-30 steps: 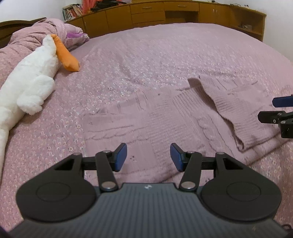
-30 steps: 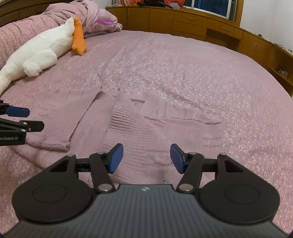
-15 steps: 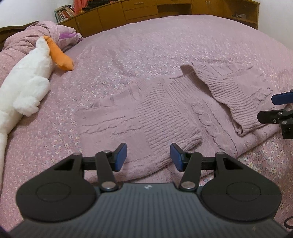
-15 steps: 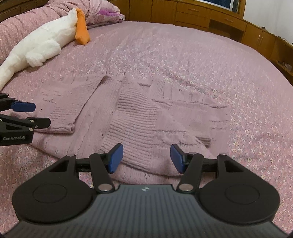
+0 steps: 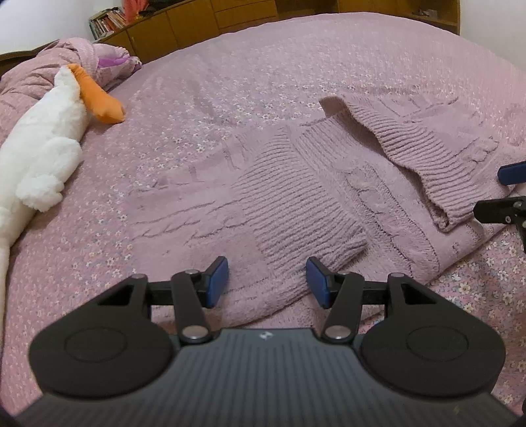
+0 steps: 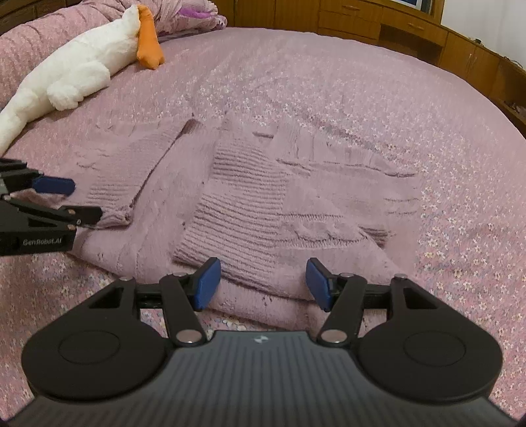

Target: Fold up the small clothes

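A small mauve knitted sweater [image 5: 328, 197] [image 6: 263, 210] lies flat on the pink flowered bedspread, both sleeves folded inward over its body. My left gripper [image 5: 267, 285] hovers open just above the sweater's near hem, nothing between its blue pads. My right gripper [image 6: 263, 284] also stands open over the hem on the other side, its pads empty. Each gripper shows at the edge of the other's view: the right gripper [image 5: 506, 193] beside the folded ribbed cuff, the left gripper [image 6: 62, 197] next to the other cuff.
A white plush goose [image 5: 42, 138] [image 6: 75, 69] with an orange beak lies at the far left of the bedspread [image 5: 230, 72]. A bunched pink quilt [image 5: 65, 56] is behind it. Wooden cabinets [image 6: 378, 19] line the far side of the bed.
Both grippers have come down and closer to the sweater's near hem, so the sweater looks larger and nearer. Both stay open.
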`<state>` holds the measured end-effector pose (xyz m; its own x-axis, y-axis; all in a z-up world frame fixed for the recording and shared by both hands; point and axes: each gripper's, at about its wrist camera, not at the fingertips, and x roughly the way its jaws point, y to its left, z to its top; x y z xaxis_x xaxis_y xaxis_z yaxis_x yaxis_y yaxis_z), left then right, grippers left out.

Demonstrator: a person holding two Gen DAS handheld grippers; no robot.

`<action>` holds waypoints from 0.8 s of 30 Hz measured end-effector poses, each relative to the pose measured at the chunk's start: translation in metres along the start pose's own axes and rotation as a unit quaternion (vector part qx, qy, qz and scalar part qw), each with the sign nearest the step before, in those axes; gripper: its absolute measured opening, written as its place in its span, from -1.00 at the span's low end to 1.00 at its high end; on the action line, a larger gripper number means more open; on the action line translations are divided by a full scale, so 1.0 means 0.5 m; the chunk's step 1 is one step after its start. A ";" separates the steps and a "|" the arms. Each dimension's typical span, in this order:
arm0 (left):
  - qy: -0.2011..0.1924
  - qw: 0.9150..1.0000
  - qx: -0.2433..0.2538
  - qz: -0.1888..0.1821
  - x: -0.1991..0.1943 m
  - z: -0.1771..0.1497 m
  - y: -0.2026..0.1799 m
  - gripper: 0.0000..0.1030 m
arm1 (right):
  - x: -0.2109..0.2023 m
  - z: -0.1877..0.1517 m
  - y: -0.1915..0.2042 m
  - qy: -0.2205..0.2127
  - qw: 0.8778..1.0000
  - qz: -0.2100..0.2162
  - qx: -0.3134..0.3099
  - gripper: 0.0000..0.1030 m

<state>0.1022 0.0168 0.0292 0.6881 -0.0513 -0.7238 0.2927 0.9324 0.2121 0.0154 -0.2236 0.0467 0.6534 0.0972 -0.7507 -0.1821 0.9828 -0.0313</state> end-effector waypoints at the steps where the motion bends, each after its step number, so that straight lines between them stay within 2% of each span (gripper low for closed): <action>1: 0.000 1.000 0.002 0.000 0.002 0.001 -0.001 0.07 | 0.002 -0.001 -0.001 0.003 1.000 0.000 0.000 0.28; 24: -0.014 1.000 0.028 -0.003 0.019 0.004 -0.009 0.08 | 0.015 -0.009 0.005 0.010 1.000 -0.002 -0.002 0.30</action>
<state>0.1088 0.0113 0.0228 0.7049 -0.0675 -0.7061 0.3327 0.9106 0.2450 0.0165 -0.2210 0.0377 0.6386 0.0908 -0.7642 -0.1829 0.9825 -0.0362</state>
